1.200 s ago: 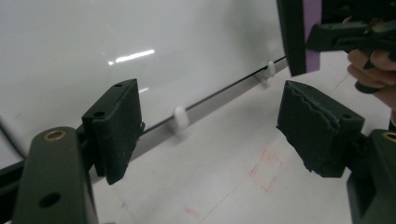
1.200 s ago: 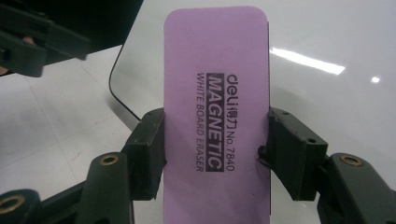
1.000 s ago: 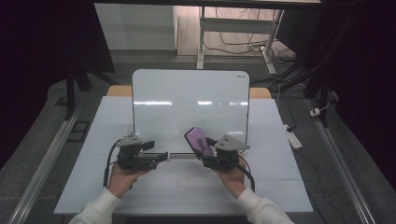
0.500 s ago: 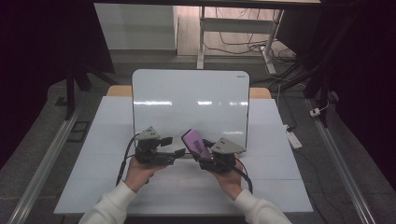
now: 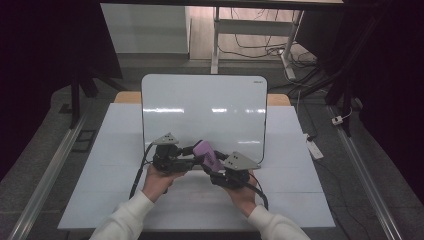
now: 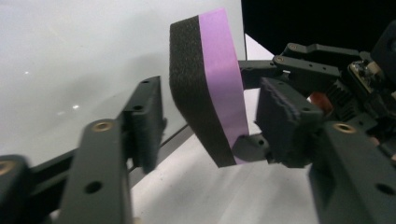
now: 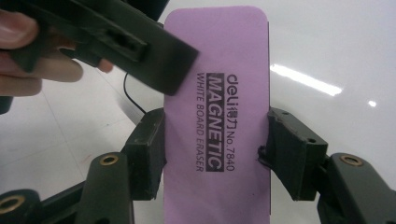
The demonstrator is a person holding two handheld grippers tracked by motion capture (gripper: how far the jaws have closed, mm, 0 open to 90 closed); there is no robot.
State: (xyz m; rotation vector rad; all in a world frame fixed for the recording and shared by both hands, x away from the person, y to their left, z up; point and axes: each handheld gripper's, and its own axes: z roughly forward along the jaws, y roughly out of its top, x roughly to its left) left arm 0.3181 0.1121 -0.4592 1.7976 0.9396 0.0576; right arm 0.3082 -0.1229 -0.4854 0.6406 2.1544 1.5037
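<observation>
Above the white table (image 5: 120, 200), right gripper (image 7: 217, 154) clamps the purple eraser (image 7: 217, 116) between the left gripper's (image 6: 205, 126) parted fingers.

Both forearms, in white sleeves, are brought in from the bottom of the high view and angled inward. The left gripper (image 5: 187, 156) is held in the left hand (image 5: 159, 181) and pointed toward the right one, its jaws spread apart around the purple eraser (image 6: 219, 93) without clear contact. The right gripper (image 7: 215, 140) is held in the right hand (image 5: 243, 196), its jaws pressed against the eraser's two long edges.
</observation>
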